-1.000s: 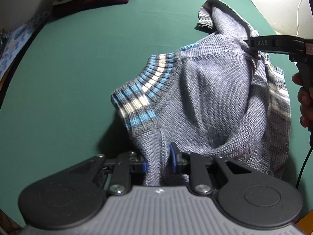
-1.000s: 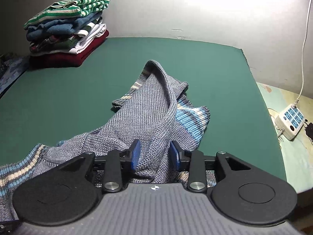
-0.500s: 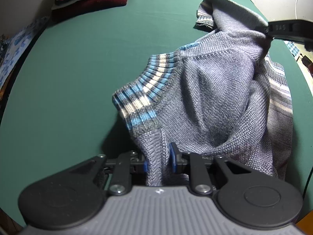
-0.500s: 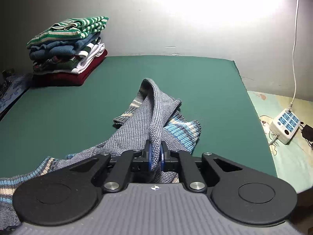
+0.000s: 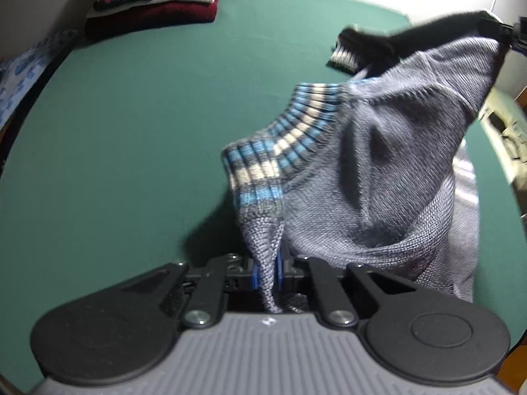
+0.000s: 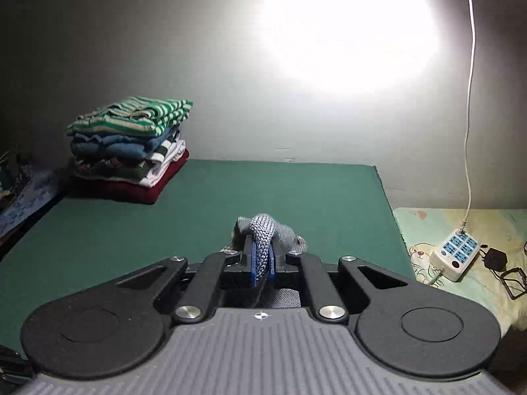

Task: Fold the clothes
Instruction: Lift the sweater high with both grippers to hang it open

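The grey knit sweater (image 5: 388, 177) hangs over the near right part of the green table (image 5: 138, 125), pinched at two points. My left gripper (image 5: 267, 271) is closing on a fold below the striped collar (image 5: 283, 144), fabric between its pads. My right gripper (image 6: 261, 263) is clamped tight on another fold. To do this well, I should draw both hands apart evenly, so the body spreads flat well away from the folded stack (image 6: 131, 151) at the far left corner.

Left wrist view: steeply downward, close over the green table (image 5: 131, 131); right wrist view: shallower, toward the back wall (image 6: 164, 49); both share the table and the clothes stack (image 6: 131, 151).
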Demonstrator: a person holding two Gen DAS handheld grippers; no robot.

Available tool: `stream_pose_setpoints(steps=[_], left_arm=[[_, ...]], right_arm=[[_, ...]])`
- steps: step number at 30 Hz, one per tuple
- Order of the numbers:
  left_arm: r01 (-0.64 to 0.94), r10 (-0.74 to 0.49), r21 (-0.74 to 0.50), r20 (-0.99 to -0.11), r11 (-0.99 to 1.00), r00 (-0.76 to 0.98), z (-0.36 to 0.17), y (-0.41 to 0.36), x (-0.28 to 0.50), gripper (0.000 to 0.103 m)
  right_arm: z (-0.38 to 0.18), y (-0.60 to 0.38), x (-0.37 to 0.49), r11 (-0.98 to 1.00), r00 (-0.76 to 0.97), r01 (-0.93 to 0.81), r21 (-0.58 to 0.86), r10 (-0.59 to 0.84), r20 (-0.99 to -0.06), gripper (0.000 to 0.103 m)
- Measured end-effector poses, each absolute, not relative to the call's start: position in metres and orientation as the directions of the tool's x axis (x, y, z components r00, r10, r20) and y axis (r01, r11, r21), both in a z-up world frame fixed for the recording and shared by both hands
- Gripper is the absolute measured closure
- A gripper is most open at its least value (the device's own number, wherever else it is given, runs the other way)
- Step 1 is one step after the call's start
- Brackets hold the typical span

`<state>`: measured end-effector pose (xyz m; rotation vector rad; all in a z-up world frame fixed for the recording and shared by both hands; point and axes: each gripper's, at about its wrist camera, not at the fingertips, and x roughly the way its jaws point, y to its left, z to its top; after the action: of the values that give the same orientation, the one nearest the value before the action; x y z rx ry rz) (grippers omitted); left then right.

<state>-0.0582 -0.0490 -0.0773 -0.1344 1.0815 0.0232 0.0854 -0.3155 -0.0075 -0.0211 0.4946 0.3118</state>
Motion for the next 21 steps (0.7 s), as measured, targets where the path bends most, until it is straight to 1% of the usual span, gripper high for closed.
stream_pose_setpoints(steps=[3,6,8,12,16,17,18,19,21], left_arm=[[-0.040,-0.084,-0.117,-0.874,0.992,0.478,-0.077,-0.045,-0.063,0.095],[0.009,-0.122,-0.133,-0.878,0.991,0.463,-0.081,-0.046,-0.066,0.095],[0.034,-0.147,-0.147,-0.886,0.989,0.439,-0.087,-0.047,-0.068,0.095],[0.098,-0.195,-0.169,-0.893,0.981,0.407,-0.095,-0.055,-0.070,0.093],[0.164,-0.217,-0.163,-0.886,0.973,0.410,-0.097,-0.065,-0.068,0.086],[0.171,-0.217,-0.158,-0.885,0.972,0.411,-0.098,-0.067,-0.068,0.086],[0.179,-0.220,-0.157,-0.884,0.971,0.414,-0.098,-0.069,-0.068,0.086],[0.187,-0.225,-0.159,-0.882,0.969,0.414,-0.099,-0.069,-0.066,0.086],[0.195,-0.232,-0.163,-0.879,0.967,0.416,-0.102,-0.071,-0.058,0.086]], right_arm=[[0.004,-0.321,0.076,0.960,0.854,-0.266,0.090,0.278,-0.440,0.096],[0.008,-0.324,0.064,0.972,0.878,-0.222,0.075,0.233,-0.418,0.096],[0.005,-0.328,0.057,0.981,0.884,-0.186,0.058,0.193,-0.426,0.096],[-0.016,-0.338,0.051,0.992,0.858,-0.125,0.009,0.113,-0.500,0.096],[-0.049,-0.343,0.048,0.990,0.799,-0.105,-0.096,0.026,-0.601,0.094],[-0.057,-0.344,0.048,0.987,0.779,-0.109,-0.118,0.011,-0.627,0.094],[-0.061,-0.345,0.047,0.984,0.762,-0.117,-0.134,0.003,-0.647,0.089],[-0.064,-0.347,0.046,0.981,0.748,-0.127,-0.146,-0.002,-0.664,0.079],[-0.060,-0.349,0.040,0.975,0.761,-0.135,-0.174,-0.010,-0.649,0.069]])
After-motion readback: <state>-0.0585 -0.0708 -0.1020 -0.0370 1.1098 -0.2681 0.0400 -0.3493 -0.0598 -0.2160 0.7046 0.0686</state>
